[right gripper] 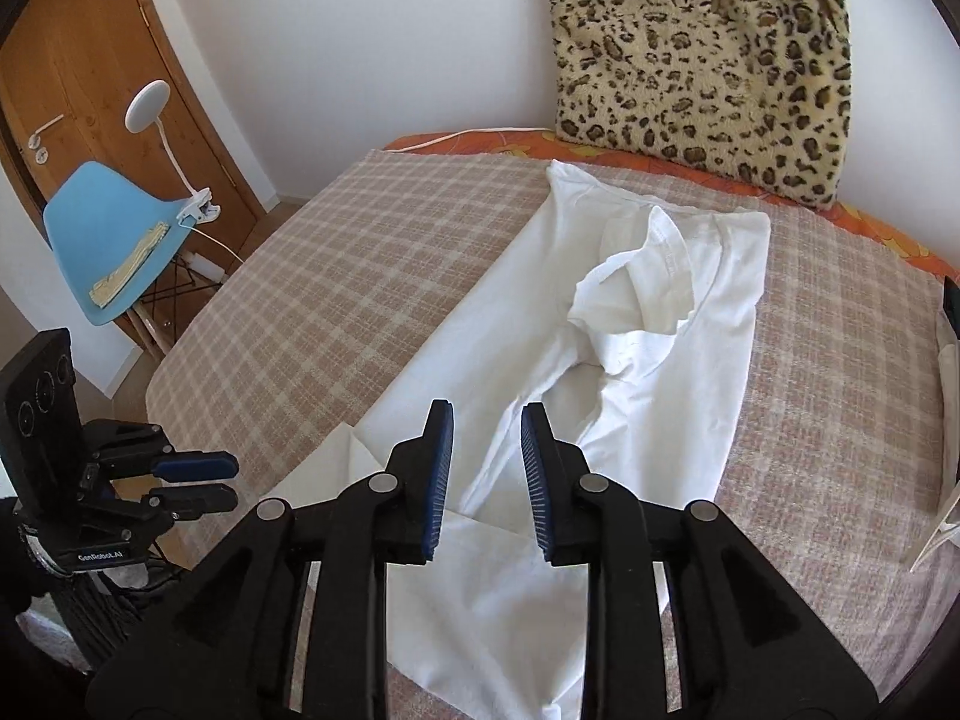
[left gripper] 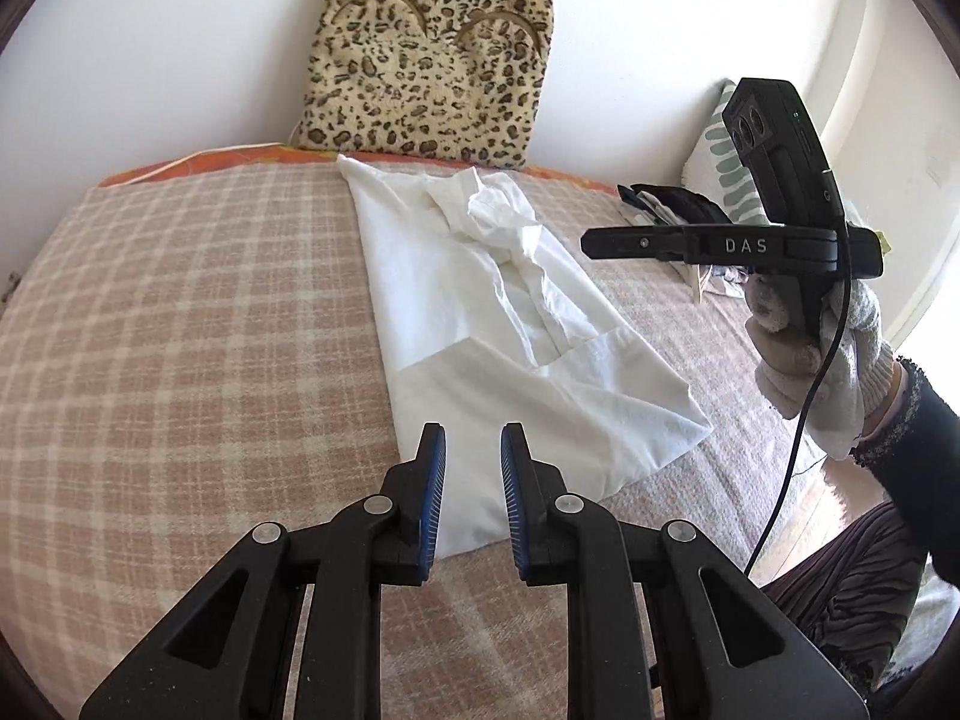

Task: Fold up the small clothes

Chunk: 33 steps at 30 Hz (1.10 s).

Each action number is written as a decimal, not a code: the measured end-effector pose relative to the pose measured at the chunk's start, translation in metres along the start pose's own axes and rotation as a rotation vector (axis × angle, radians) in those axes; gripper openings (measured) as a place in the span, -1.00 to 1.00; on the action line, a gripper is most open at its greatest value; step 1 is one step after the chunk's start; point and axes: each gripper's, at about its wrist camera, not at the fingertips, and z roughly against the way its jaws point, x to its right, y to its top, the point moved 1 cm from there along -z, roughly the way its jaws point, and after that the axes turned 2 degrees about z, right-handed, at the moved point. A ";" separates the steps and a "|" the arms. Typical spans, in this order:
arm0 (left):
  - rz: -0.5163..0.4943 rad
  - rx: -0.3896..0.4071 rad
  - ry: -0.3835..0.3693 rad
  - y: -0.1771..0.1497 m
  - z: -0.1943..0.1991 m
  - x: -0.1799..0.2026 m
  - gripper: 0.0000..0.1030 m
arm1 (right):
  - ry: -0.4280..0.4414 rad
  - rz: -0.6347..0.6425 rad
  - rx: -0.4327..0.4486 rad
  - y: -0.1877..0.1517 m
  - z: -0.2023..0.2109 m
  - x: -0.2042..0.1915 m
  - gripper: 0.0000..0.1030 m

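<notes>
While my left claw [left gripper: 473, 441] hangs above the near end of the white T-shirt [left gripper: 510, 324], its blue pads are parted with nothing between them, and the shirt's bottom hem shows in the gap, lying on the bed's checked blanket [left gripper: 198, 324]. From this wrist view the shirt runs away from me toward the leopard-print cushion [left gripper: 429, 60] leaning on the wall, its sides partly folded inward and a rumpled sleeve bunched near the collar end. My right claw [left gripper: 591, 242] shows side-on at the right, held up off the bed by a gloved hand [left gripper: 822, 360]; from that angle I cannot tell its opening.

My right wrist view settles it: the right claw [right gripper: 487, 447] is spread wide and empty, poised over the lower half of the T-shirt [right gripper: 660, 324], with a crumpled sleeve lying just beyond the fingertips. My left claw [right gripper: 198, 477] appears at the left edge, off the bed's side, apart from the shirt. Beyond the bed stand a blue chair [right gripper: 114, 240] with a clip-on lamp [right gripper: 150, 105] and a wooden door [right gripper: 90, 60].
</notes>
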 end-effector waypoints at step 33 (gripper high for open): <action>-0.072 -0.128 0.044 0.002 -0.075 0.017 -0.66 | -0.216 0.057 0.015 -0.072 0.023 -0.010 -0.90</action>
